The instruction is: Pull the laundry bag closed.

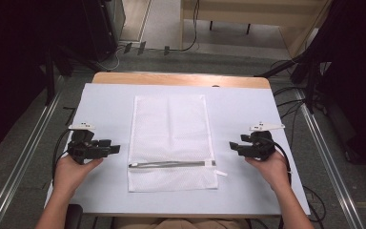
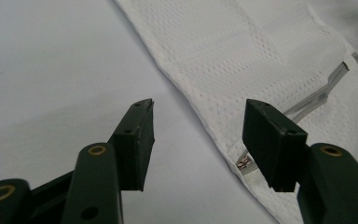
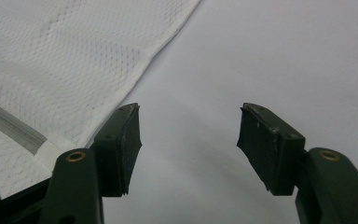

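— What are you looking at on your table?

— Your white mesh bag [image 1: 169, 138], a laundry-type pouch, lies flat and spread out at the middle of the pale table cover [image 1: 238, 109], long side running away from you.

— And its zipper?

— The grey zipper [image 1: 171, 164] runs straight across the bag near your end, closed as far as you can tell. A small white tab [image 1: 221, 173] sticks out at its right end.
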The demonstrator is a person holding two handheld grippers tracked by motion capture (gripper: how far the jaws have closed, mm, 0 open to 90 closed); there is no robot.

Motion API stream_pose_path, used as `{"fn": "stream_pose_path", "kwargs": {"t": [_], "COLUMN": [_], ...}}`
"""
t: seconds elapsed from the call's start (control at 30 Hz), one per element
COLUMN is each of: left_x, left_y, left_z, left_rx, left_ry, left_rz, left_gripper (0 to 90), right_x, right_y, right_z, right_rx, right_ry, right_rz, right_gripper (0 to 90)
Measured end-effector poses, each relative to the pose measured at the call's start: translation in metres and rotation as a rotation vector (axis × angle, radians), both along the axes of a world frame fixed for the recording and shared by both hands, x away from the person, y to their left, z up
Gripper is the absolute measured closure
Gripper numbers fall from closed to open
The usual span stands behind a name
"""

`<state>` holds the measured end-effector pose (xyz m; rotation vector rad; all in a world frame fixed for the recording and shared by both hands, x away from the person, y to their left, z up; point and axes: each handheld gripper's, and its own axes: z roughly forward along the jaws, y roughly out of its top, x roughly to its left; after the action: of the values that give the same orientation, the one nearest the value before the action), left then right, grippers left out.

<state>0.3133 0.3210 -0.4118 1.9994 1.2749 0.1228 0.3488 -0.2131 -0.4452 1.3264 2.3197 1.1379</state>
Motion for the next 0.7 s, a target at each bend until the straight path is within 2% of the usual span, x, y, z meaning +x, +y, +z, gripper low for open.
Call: {"fn": "stream_pose_path", "kwargs": {"t": [0.07,0.2,0.3,0.4,0.7], "left_x": [-0.0003,0.0015,0.0012,0.0010,0.0015], "left_y": [-0.0005,-0.0003,0.0023,0.0037,0.0073], "left_z": [-0.0004,-0.0018,-0.0034,-0.0035,-0.0036], "left_rx": [0.004,-0.001,-0.019,-0.013,-0.028], "left_ry": [-0.008,0.014,0.009,0.013,0.010], "left_rz": [-0.002,0.007,0.014,0.022,0.032], "left_gripper": [45.7,46.2,45.3,45.0,42.7], "right_x": [0.0000,0.0004,0.0006,0.0015,0.0014], "right_y": [0.0001,0.0001,0.0000,0.0001,0.0002], "right_z": [-0.0001,-0.0007,-0.0010,-0.0017,-0.0027], "right_rx": [-0.002,-0.006,-0.007,-0.009,-0.021], "right_ry": [0.000,0.007,0.016,0.021,0.023], "right_rz": [0.001,-0.004,-0.010,-0.010,-0.010], "right_gripper": [39.8,40.2,41.2,42.4,43.7]}}
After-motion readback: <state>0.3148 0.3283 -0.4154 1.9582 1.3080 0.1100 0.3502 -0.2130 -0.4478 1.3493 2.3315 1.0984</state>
